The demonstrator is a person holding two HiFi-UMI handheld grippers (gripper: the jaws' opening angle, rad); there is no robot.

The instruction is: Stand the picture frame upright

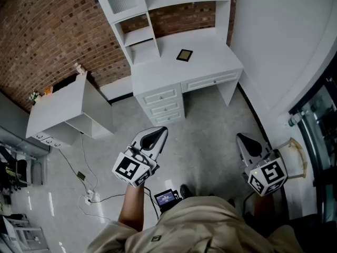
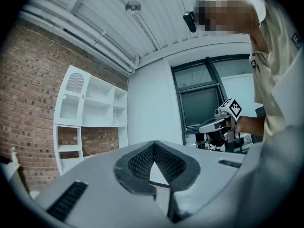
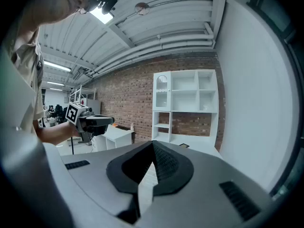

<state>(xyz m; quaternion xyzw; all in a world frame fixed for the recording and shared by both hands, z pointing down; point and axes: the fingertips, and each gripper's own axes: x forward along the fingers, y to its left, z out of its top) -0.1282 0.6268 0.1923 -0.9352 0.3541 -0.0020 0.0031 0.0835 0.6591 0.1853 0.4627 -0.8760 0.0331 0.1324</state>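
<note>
Pointing forward and slightly down, the left gripper (image 1: 159, 132) has its two jaws brought together at the tips, with nothing between them. The right gripper (image 1: 242, 138) is likewise closed and empty, its dark ribbed pads (image 3: 164, 161) meeting at the tips. Each is carried low in front of the person, the left one on a bare forearm (image 1: 131, 210), and the two are well apart from each other. Just behind the left gripper, a small device with a lit screen (image 1: 166, 197) sits at the person's waist. Below them is pale floor, where cables (image 1: 87, 188) trail to the left. Ahead stands a white desk (image 1: 210, 62) with drawers (image 1: 160, 104) and an open shelf unit (image 1: 142, 15) against a brick wall (image 1: 47, 30). The picture frame (image 1: 184, 55) lies flat on the desk top, far from both grippers. A separate white cabinet (image 1: 58, 109) stands to the left of the desk.
</note>
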